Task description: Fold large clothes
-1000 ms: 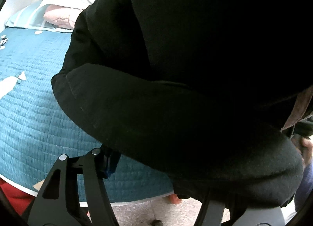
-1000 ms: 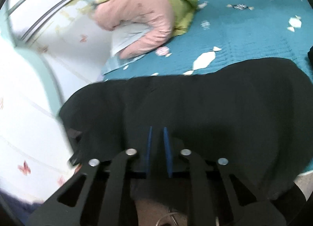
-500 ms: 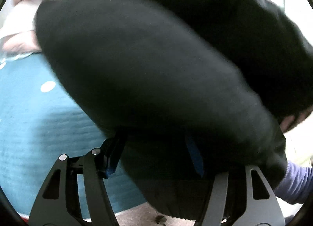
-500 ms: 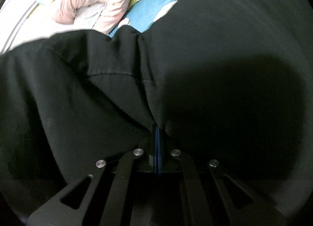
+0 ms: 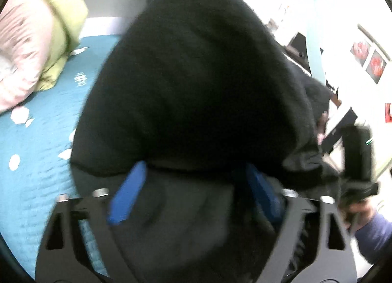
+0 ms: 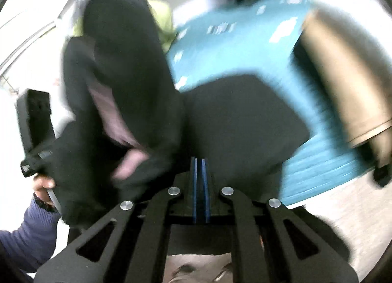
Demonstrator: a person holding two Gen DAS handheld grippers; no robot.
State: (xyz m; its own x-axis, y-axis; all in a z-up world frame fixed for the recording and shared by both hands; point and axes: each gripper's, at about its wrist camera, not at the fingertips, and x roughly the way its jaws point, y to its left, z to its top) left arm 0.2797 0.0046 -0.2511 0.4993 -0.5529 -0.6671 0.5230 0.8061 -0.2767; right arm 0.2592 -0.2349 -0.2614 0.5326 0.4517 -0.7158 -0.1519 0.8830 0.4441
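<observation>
A large black garment (image 5: 196,74) hangs bunched over my left gripper (image 5: 196,169). Its blue pads (image 5: 127,194) stand wide apart and the jaws are opening, with black cloth lying loose between them and nothing pressed. In the right wrist view the garment (image 6: 245,121) spreads from my right gripper (image 6: 199,160). Those pads are almost together and pinch its edge, though the jaws are easing apart. A pinkish lining (image 6: 110,116) shows in the folds at the left. The whole scene is blurred by motion.
A bed with a teal quilt (image 5: 36,160) lies beneath. Pink and green bedding (image 5: 36,45) is piled at its head. A tan blurred object (image 6: 343,74) fills the right of the right wrist view. A hand with a purple sleeve (image 6: 29,229) holds the other gripper at the left.
The left jaws have spread from half closed to wide, and the garment has slid over them. Both views have swung sideways. The right pads show a slim gap where they were tight.
</observation>
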